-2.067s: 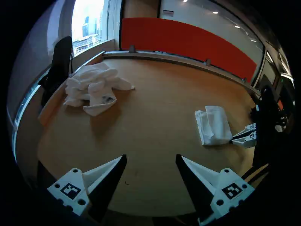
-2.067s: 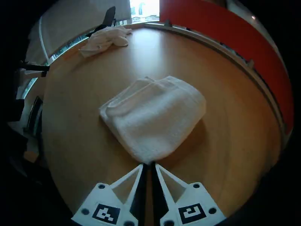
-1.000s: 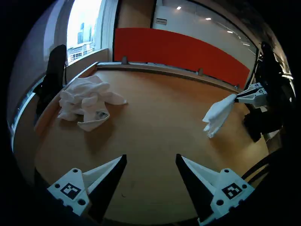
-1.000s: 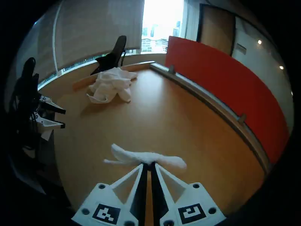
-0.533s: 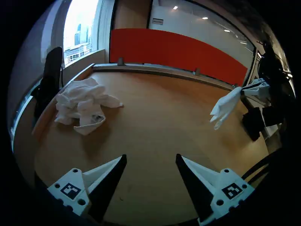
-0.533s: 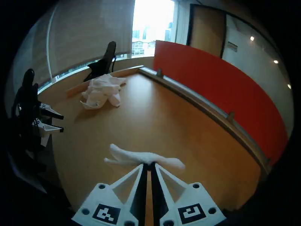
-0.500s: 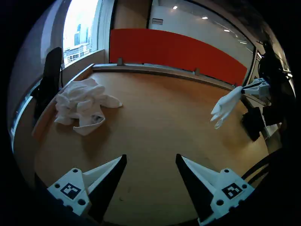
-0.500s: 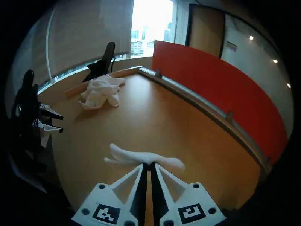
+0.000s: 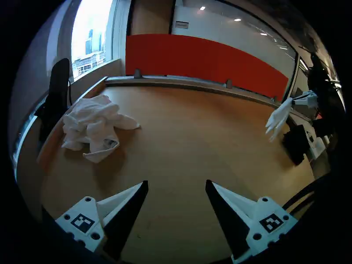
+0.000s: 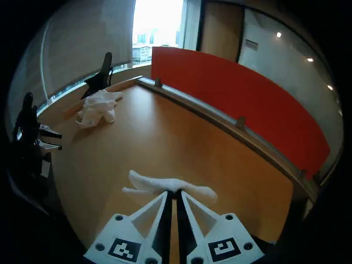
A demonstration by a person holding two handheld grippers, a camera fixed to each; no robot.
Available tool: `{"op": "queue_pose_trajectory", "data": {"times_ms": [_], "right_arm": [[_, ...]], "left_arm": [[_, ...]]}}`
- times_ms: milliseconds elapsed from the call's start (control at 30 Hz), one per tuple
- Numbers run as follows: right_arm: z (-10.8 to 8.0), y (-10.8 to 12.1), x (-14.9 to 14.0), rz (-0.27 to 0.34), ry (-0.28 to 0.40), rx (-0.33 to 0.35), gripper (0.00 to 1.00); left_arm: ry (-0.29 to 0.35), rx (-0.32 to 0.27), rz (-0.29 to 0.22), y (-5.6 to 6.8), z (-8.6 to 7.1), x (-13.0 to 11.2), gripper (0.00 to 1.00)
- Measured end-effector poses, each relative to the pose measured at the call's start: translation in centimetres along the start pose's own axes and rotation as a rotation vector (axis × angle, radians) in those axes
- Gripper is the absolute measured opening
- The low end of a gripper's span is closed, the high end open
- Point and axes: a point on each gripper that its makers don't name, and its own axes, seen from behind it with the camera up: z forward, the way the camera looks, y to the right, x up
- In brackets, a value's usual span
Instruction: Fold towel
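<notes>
Two hand-held grippers, one towel in hand.

- **Right hand-held gripper** (image 10: 177, 200): fingers pressed together, pinching a bunched edge of the white towel (image 10: 169, 185), which hangs in the air clear of the bench (image 10: 176, 141).
- **Left hand-held gripper** (image 9: 176, 207): fingers spread, holding nothing, low over the bench.
- **Towel, judged:** light, soft and limp, drooping from a single pinch. It is neither slippery nor fragile. It is best taken at a corner or along an edge, with a second corner for the free gripper.
- **Farther off:** heap of white towels (image 9: 92, 127) near the bench's far-left corner, beside a dark chair (image 9: 55, 94).
- **Beyond:** red partition (image 9: 207, 57).
- **Writing:** square coded markers (image 9: 83, 221) on the gripper bodies, and a wall sign (image 9: 181, 25) too small to read. No brand is legible.
</notes>
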Motion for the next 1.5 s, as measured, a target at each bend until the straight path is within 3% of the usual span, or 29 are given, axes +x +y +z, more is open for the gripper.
{"op": "queue_pose_trajectory", "data": {"times_ms": [500, 800, 1100, 1500], "right_arm": [[-4.9, 12.1, -3.5, 0.059, -0.058, -0.136, 0.06], [-7.1, 17.8, -5.2, 0.098, -0.088, -0.212, 0.06], [-8.6, 21.0, -6.8, 0.132, -0.11, -0.254, 0.06], [-11.1, 22.0, -9.4, 0.148, -0.133, -0.282, 0.06]], "left_arm": [[-0.012, 0.008, 0.011, 1.3, 0.6, 0.5, 0.97], [-0.019, 0.009, 0.021, 2.2, 1.1, 0.7, 0.97], [-0.026, 0.0, 0.037, 3.2, 1.7, 1.1, 0.97], [-0.026, -0.011, 0.052, 4.1, 2.0, 1.6, 0.97]]}}
